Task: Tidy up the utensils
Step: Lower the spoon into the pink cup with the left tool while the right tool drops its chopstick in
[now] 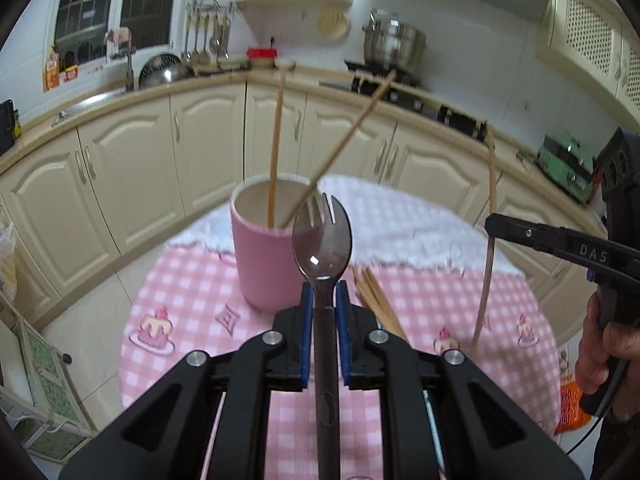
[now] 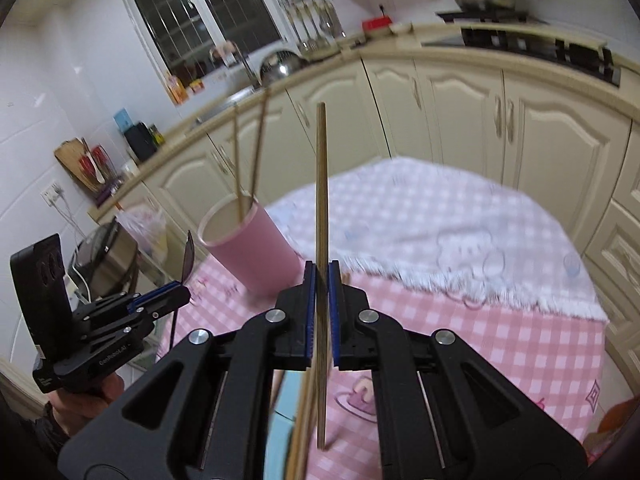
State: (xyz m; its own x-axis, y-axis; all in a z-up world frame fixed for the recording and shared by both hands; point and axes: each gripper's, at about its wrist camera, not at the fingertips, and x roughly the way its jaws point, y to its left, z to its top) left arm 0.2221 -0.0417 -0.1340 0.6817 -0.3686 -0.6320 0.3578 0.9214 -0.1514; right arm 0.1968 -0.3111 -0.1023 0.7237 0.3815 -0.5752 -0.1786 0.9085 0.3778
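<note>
My left gripper (image 1: 324,292) is shut on the handle of a dark metal spork (image 1: 322,240), whose tined head stands up in front of the pink cup (image 1: 264,268). Two wooden chopsticks (image 1: 275,140) lean inside that cup. Several loose chopsticks (image 1: 376,300) lie on the cloth just right of my fingers. My right gripper (image 2: 321,276) is shut on a single chopstick (image 2: 321,200), held upright and lifted above the table. From the right wrist view the pink cup (image 2: 248,248) is ahead to the left, and the left gripper (image 2: 176,292) with its spork (image 2: 188,256) is further left.
A round table wears a pink checked cloth (image 1: 192,288) with a white fringed towel (image 2: 440,232) over its far half. Cream cabinets (image 1: 132,168) and a counter curve behind it. A light blue object (image 2: 280,420) lies under my right gripper. An orange bag (image 1: 572,404) sits at the table's right edge.
</note>
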